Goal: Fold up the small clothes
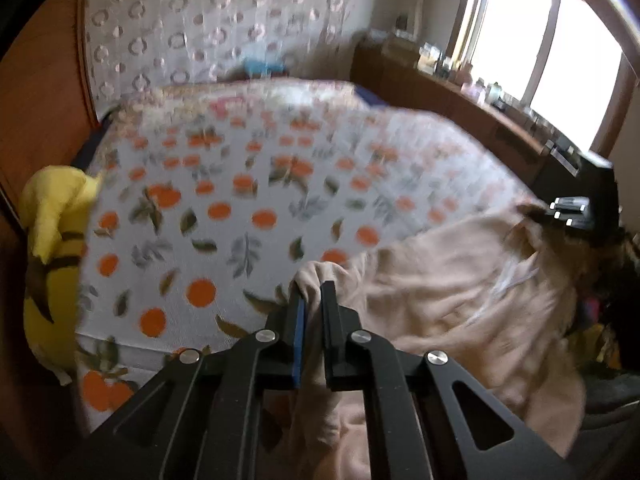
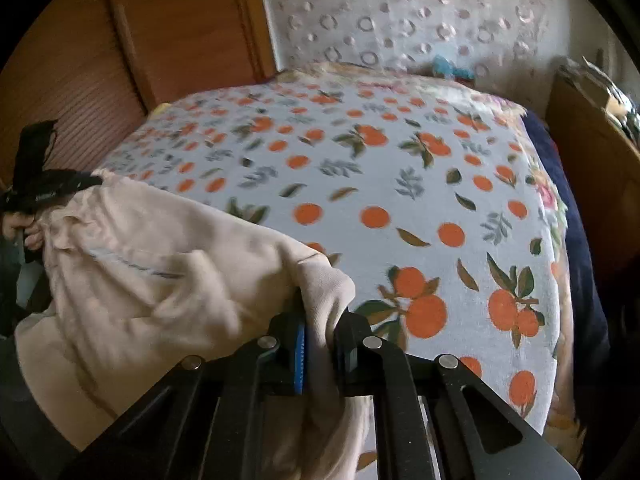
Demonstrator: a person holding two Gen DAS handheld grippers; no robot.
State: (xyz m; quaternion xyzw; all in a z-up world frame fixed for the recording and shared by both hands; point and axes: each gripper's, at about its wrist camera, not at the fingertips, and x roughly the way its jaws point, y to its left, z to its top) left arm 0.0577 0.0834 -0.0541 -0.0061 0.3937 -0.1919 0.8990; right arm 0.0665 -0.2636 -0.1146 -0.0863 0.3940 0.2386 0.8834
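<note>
A small beige garment [image 1: 452, 292] hangs stretched between my two grippers, above the near edge of a bed covered by an orange-print sheet [image 1: 240, 200]. My left gripper [image 1: 314, 292] is shut on one corner of the garment. My right gripper [image 2: 322, 320] is shut on the other corner [image 2: 324, 284], and the cloth [image 2: 160, 264] sags to the left of it. The right gripper also shows in the left wrist view [image 1: 572, 210], at the cloth's far end. The left gripper shows in the right wrist view [image 2: 44, 188], at the far left.
A yellow plush toy [image 1: 52, 240] lies at the bed's left edge. A wooden wardrobe [image 2: 100, 60] stands to the left of the bed. A wooden dresser [image 1: 460, 96] with small bottles stands under the window. A patterned white headboard cover [image 2: 400, 20] is behind the bed.
</note>
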